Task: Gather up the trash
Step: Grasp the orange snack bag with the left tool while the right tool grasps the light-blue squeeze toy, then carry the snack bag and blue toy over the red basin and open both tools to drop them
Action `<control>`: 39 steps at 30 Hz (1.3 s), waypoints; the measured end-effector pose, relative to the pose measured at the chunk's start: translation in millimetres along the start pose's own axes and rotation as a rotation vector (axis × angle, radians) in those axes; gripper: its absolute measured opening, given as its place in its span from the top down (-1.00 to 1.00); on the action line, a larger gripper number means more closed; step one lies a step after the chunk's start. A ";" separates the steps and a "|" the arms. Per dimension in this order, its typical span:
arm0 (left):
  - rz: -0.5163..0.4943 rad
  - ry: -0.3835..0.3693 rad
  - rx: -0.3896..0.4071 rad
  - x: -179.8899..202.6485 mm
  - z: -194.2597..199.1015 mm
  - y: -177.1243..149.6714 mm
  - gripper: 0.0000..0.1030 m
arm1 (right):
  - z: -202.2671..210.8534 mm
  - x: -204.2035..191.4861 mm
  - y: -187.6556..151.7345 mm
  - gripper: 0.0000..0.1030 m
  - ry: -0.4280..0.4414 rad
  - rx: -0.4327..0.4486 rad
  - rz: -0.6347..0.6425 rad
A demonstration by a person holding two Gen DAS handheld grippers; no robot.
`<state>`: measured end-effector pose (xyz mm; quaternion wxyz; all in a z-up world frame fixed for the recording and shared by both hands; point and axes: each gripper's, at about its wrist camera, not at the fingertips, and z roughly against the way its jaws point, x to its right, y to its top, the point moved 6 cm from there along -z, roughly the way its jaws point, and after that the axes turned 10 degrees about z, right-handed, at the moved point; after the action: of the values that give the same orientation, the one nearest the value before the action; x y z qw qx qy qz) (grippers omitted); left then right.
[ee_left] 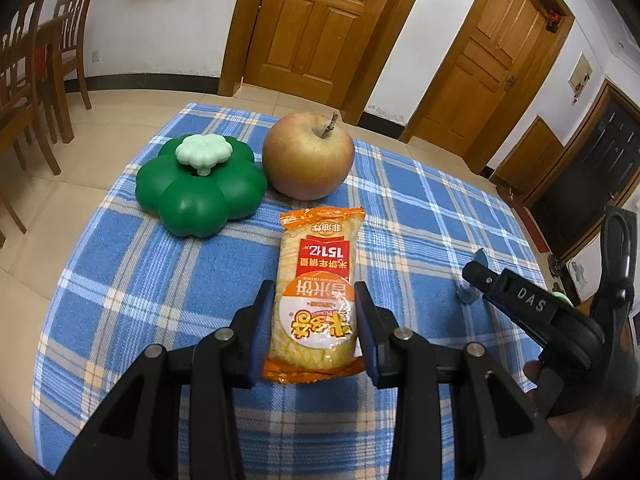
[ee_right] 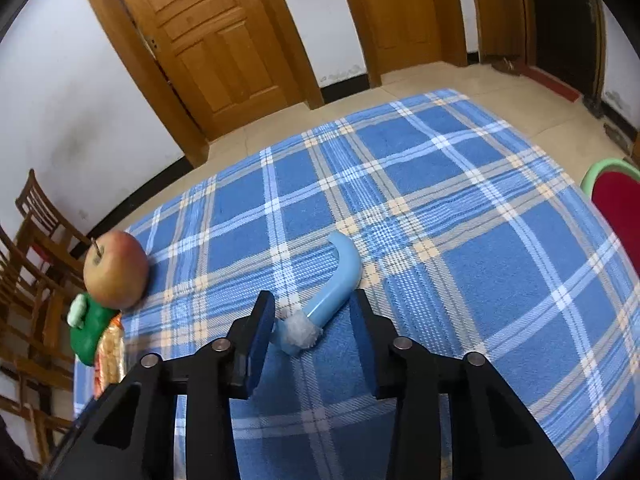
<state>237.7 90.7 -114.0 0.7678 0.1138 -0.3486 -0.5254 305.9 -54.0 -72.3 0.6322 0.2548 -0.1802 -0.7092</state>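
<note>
Nearest the left wrist camera, the left gripper (ee_left: 314, 320) straddles the orange-and-yellow snack packet (ee_left: 316, 292). Blue pads flank the packet's near half on both sides, very close to the wrapper; contact is likely, but I cannot tell if they are actually squeezing or just lined up. The packet lies flat on the blue plaid tablecloth (ee_left: 420, 208), long axis pointing away from the camera, so the jaws take it across the narrow width, the easy way to pinch it.

On the right side, the right gripper (ee_right: 312, 332) has its fingers spread wide, nothing held. A light blue hooked plastic piece (ee_right: 334, 292) with a whitish fuzzy end lies between and slightly ahead of the fingers, not touching either pad. Looks like a lined-up approach for a second pickup, probably another trash item. In the left view the same gripper appears at the right edge, with only a sliver of the blue piece visible behind it.

Farther back, past the packet, a green flower-shaped lidded container (ee_left: 200, 188) with a pale green knob sits beside an apple (ee_left: 308, 156), the two close or just touching. Both upright and intact, so likely not trash; best left alone.

At the right edge of the right view, a red round thing with a green rim (ee_right: 616, 200) sits off the table; could be a bin or stool, can't tell. Wooden doors and chairs stand behind.

Judgement: grasp stage, nothing lifted yet.
</note>
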 end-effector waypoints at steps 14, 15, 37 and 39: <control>-0.006 -0.010 0.003 1.4 -0.9 0.8 0.26 | 10.5 -3.8 -14.1 0.58 0.090 0.005 0.011; -0.007 -0.012 0.000 1.6 -1.1 0.4 0.26 | 13.8 -2.3 -15.9 0.58 0.096 0.007 0.009; -0.061 -0.066 -0.002 21.0 -1.0 -7.3 0.26 | 115.5 72.6 -61.2 0.57 0.053 0.082 -0.008; -0.074 -0.072 -0.008 26.6 -1.2 -10.4 0.26 | 125.2 89.1 -64.2 0.57 0.019 0.096 -0.019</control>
<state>236.4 62.4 -109.4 0.7353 0.1047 -0.3694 -0.5585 174.2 -141.7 -20.5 0.6143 0.2932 -0.2055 -0.7031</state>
